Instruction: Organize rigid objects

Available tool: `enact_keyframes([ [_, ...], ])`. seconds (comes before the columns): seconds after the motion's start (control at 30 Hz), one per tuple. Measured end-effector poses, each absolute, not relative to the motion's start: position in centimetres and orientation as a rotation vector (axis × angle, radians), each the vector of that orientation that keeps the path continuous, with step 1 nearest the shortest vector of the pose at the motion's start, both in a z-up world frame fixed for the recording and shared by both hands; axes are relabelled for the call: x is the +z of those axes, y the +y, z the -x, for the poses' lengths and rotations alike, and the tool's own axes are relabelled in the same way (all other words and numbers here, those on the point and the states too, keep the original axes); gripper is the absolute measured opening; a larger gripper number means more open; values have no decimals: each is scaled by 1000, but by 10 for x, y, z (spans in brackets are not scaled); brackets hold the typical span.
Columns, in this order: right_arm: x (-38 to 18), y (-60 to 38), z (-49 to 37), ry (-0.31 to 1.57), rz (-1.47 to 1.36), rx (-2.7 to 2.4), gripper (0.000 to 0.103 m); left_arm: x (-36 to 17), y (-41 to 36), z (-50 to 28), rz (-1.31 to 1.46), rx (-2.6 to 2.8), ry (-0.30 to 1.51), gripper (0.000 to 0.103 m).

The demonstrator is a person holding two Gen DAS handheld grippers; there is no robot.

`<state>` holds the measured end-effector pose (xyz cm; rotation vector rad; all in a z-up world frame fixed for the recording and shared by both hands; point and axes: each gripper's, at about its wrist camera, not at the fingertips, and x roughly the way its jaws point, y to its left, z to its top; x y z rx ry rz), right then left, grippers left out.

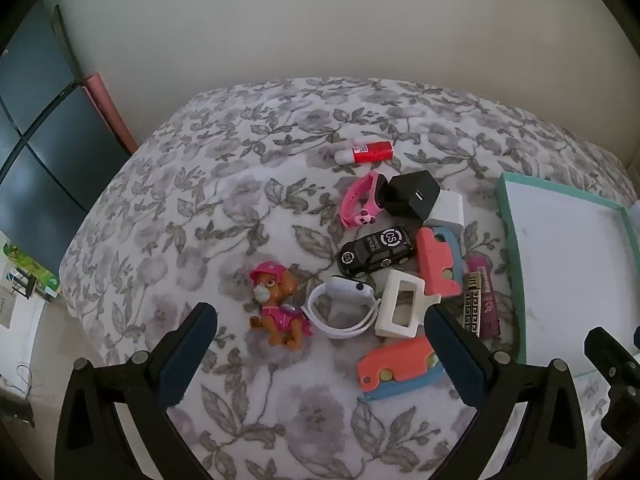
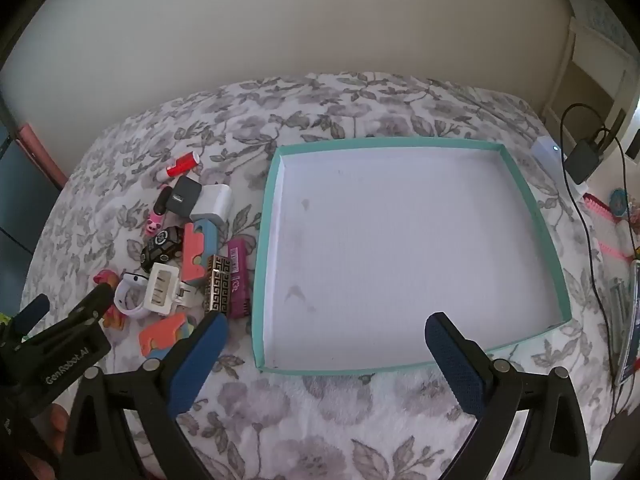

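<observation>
Grey-flowered bedspread [image 1: 200, 208] carries a heap of small rigid toys and chargers; the left gripper [image 1: 320, 344] hovers above a white watch band [image 1: 340, 320], fingers spread wide, holding nothing. Right wrist view: the right gripper [image 2: 326, 340], equally wide and empty, hangs over the teal-rimmed white box [image 2: 266, 240], the heap just beside it.

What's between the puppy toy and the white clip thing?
The white smartwatch, its band looped, lies between the puppy toy and the white clip. The left wrist view shows it best.
</observation>
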<state>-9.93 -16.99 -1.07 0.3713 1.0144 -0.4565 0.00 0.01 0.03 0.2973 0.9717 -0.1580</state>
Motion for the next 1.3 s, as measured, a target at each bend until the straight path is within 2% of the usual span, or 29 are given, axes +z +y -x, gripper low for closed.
enact_keyframes([
  [1.3, -15, -168, 98, 1050, -375, -448, 101, 6, 7, 0, -304, -139, 965, 103],
])
